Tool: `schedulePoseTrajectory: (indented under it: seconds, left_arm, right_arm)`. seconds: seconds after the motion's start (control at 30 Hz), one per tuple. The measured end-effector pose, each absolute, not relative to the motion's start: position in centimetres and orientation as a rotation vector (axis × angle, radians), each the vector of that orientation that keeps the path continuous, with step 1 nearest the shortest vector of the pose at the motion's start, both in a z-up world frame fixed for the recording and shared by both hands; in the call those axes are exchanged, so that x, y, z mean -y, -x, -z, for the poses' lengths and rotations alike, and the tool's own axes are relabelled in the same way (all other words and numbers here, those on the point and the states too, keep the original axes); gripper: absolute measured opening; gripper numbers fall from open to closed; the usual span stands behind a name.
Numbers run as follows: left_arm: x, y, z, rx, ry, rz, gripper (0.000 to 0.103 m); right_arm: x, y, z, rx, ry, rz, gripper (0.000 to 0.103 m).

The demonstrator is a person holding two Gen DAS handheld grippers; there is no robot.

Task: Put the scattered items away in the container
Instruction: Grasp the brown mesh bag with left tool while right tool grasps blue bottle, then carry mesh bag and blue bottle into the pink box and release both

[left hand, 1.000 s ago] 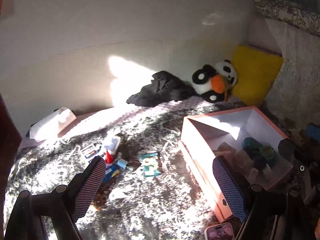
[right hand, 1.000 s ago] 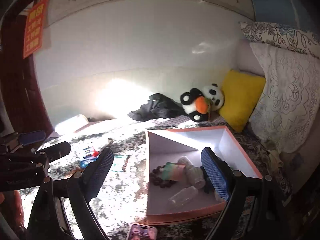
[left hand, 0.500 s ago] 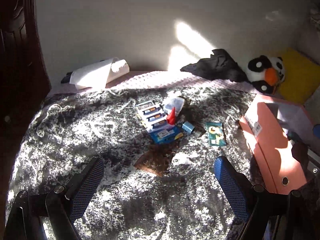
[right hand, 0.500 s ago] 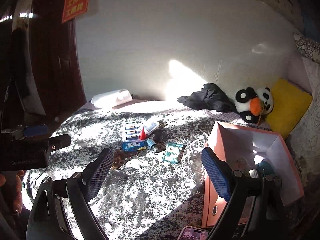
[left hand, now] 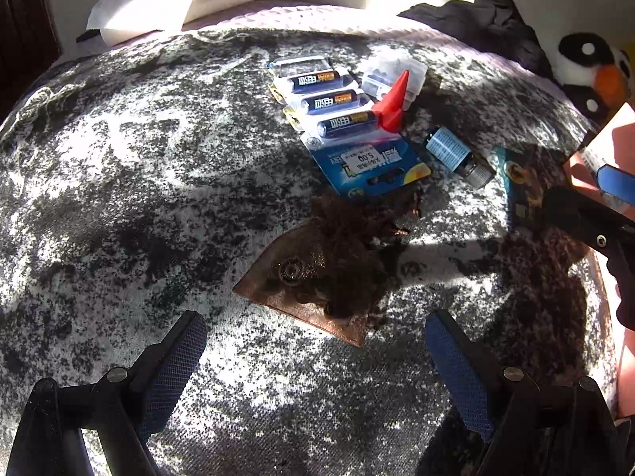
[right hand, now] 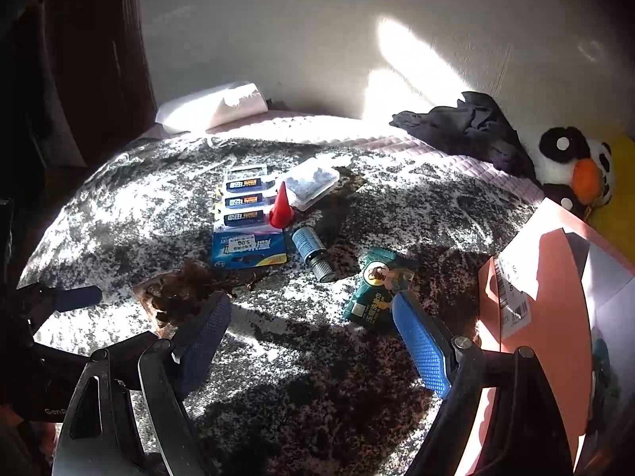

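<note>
Sunlit mottled bedspread [left hand: 119, 198] carries the clutter: battery pack [left hand: 341, 127], red cone [left hand: 393, 105], small bottle [left hand: 456, 154], teal packet [right hand: 375, 287], brown furry piece [left hand: 333, 273]. Pink box [right hand: 555, 297] sits to the right. Both tongs spread, holding nothing. Left gripper [left hand: 313, 361] hangs just short of the furry piece, likely the pick target; next move needs descent and closing. Right gripper [right hand: 313, 341] hangs just short of the packet.

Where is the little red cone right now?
The red cone sits on the bedspread mid-frame in both wrist views, at the right edge of the battery pack, just in front of the clear plastic case, with the small blue bottle nearer the grippers.
</note>
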State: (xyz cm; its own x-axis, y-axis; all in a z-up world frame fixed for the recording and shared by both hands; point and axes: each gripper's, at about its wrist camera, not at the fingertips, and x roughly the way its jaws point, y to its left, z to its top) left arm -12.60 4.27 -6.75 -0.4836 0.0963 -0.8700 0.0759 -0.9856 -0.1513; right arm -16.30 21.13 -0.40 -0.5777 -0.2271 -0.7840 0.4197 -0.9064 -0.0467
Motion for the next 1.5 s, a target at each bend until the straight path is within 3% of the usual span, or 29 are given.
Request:
schedulePoseTrajectory:
  seconds: [0.43, 0.5, 0.57, 0.63, 0.67, 0.7, 0.77, 0.8, 1.03, 1.5]
  left_arm:
    - [-5.8, 14.9, 9.4, 0.098, 1.567, -2.764, 0.097]
    - [-5.4, 15.3, 9.5, 0.105, 1.546, -2.784, 0.097]
    - [-4.9, 15.5, 9.6, 0.105, 1.516, -2.807, 0.094]
    - [-4.8, 15.5, 9.5, 0.068, 1.500, -2.837, 0.079]
    - [-4.7, 15.4, 9.3, 0.063, 1.491, -2.838, 0.065]
    - [-4.5, 15.3, 9.1, 0.075, 1.487, -2.833, 0.045]
    - [-4.0, 15.2, 8.6, 0.115, 1.492, -2.821, 0.030]
    - [-3.6, 15.1, 8.4, 0.139, 1.499, -2.813, 0.028]
    - [-2.9, 12.3, 4.9, 0.207, 1.448, -2.814, 0.021]
    - [-7.5, 3.0, -6.8, 0.088, 1.178, -2.851, 0.021]
  right_arm:
    - [-18.2, 24.9, 7.2, -0.359, -1.331, 2.376, 0.068]
    - [-18.0, 25.3, 7.9, -0.342, -1.341, 2.356, 0.056]
    - [-18.1, 25.3, 7.8, -0.333, -1.335, 2.364, 0.031]
    - [-18.3, 25.1, 7.5, -0.307, -1.337, 2.365, 0.027]
    - [-18.5, 25.0, 7.4, -0.290, -1.338, 2.364, 0.026]
    - [-18.7, 24.8, 7.2, -0.275, -1.341, 2.364, 0.026]
    - [-19.0, 24.2, 6.9, -0.255, -1.342, 2.367, 0.026]
    - [-19.2, 23.9, 6.7, -0.246, -1.341, 2.369, 0.026]
    - [-20.3, 19.5, 3.6, -0.207, -1.295, 2.382, 0.026]
    - [-23.1, 5.5, -6.9, -0.113, -1.057, 2.452, 0.026]
